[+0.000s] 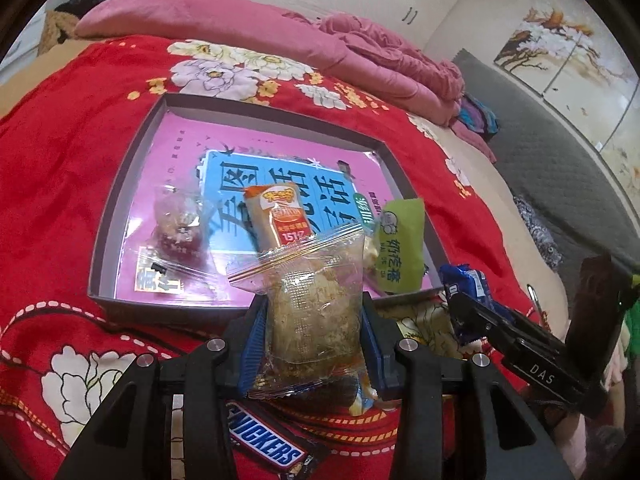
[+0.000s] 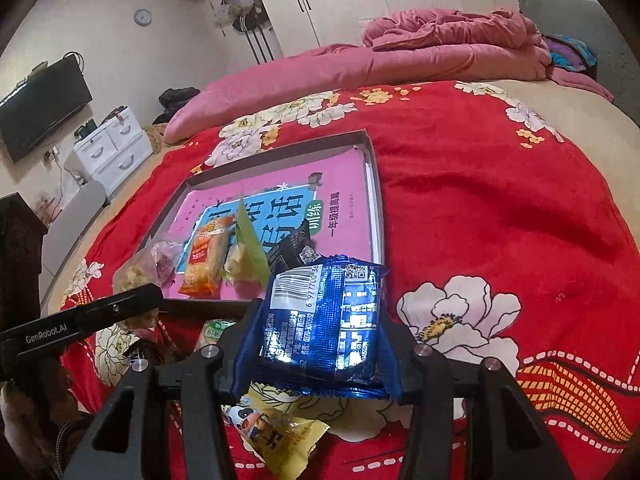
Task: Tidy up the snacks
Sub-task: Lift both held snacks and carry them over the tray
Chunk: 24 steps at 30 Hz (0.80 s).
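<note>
Left gripper (image 1: 314, 312) clamps a clear snack bag (image 1: 312, 300) above a Snickers bar (image 1: 266, 438); right gripper (image 2: 316, 320) clamps a blue packet (image 2: 320, 320).

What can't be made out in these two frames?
- Left wrist view: Snickers bar, partly hidden under the left gripper.
- Right wrist view: yellow packet, its top hidden by the blue packet in the right gripper.
- Both views: print on the clear packet, unreadable.

Red flowered blanket (image 2: 500, 208) covers the bed, a shallow grey tray (image 1: 120, 208) sitting flat on it. Chocolate bar (image 1: 264, 442) near the front, yellow packet (image 2: 280, 436) too, pink quilt (image 2: 400, 60) heaped behind.
</note>
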Each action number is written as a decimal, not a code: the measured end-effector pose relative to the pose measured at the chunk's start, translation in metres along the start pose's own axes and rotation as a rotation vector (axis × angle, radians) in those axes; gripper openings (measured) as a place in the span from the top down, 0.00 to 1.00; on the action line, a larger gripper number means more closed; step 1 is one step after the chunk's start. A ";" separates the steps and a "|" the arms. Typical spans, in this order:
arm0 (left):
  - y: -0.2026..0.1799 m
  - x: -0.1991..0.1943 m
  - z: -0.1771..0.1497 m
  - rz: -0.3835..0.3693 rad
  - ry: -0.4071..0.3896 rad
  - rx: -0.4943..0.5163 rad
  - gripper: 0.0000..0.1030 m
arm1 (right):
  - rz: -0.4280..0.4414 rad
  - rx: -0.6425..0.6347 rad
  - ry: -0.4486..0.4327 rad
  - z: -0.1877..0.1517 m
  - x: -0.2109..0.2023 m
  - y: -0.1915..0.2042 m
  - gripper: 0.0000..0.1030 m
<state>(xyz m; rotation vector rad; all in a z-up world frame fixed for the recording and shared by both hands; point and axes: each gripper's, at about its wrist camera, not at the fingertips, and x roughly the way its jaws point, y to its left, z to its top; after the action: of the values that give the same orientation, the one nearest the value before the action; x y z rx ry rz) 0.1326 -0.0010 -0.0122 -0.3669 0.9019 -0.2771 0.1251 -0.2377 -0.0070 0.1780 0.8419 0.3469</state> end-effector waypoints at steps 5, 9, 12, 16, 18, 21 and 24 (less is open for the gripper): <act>0.005 -0.003 0.003 0.009 -0.017 -0.009 0.57 | 0.006 -0.001 -0.006 0.001 0.000 0.002 0.51; 0.011 -0.005 0.007 0.014 -0.030 -0.024 0.57 | 0.007 0.000 -0.010 0.002 0.000 0.001 0.51; 0.019 -0.009 0.010 0.014 -0.047 -0.048 0.57 | 0.007 0.005 -0.015 0.003 0.000 0.001 0.51; 0.029 -0.014 0.015 0.016 -0.073 -0.075 0.57 | 0.010 0.015 -0.022 0.006 -0.001 -0.001 0.51; 0.034 -0.017 0.017 0.022 -0.087 -0.091 0.57 | 0.012 0.019 -0.025 0.007 0.000 0.000 0.51; 0.042 -0.023 0.021 0.031 -0.117 -0.108 0.57 | 0.015 0.022 -0.032 0.008 -0.001 0.001 0.51; 0.053 -0.029 0.025 0.062 -0.142 -0.123 0.57 | 0.019 0.025 -0.036 0.010 0.000 0.002 0.51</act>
<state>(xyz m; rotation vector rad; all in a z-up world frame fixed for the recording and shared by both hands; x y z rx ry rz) 0.1401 0.0625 0.0005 -0.4661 0.7909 -0.1374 0.1319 -0.2359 0.0000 0.2150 0.8102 0.3501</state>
